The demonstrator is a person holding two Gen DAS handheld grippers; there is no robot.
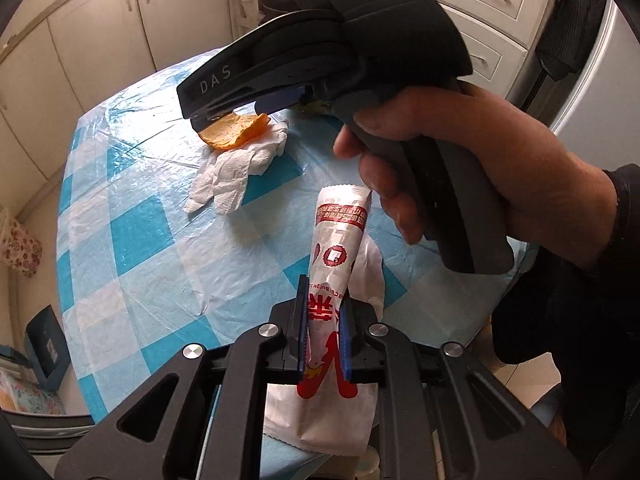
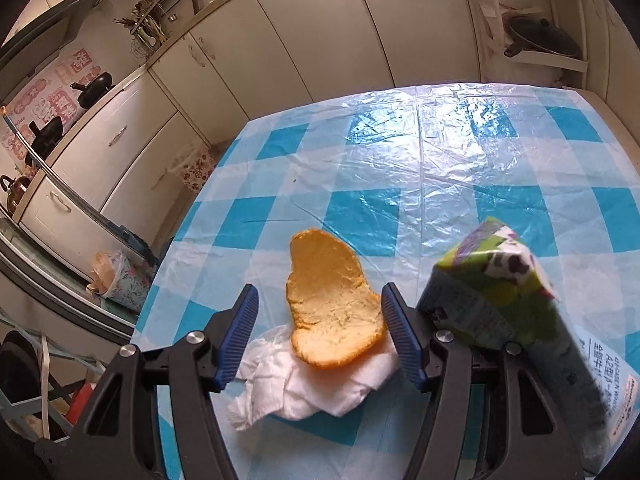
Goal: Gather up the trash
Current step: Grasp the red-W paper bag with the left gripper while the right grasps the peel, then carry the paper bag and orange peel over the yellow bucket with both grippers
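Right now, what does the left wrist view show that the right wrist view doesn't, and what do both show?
Only the left wrist view: the left gripper shut on a red-and-white paper bag, and the person's right hand holding the other tool.
Only the right wrist view: the open right gripper and a green carton.
Both: the orange peel lying on a white tissue, on the blue checked tablecloth.
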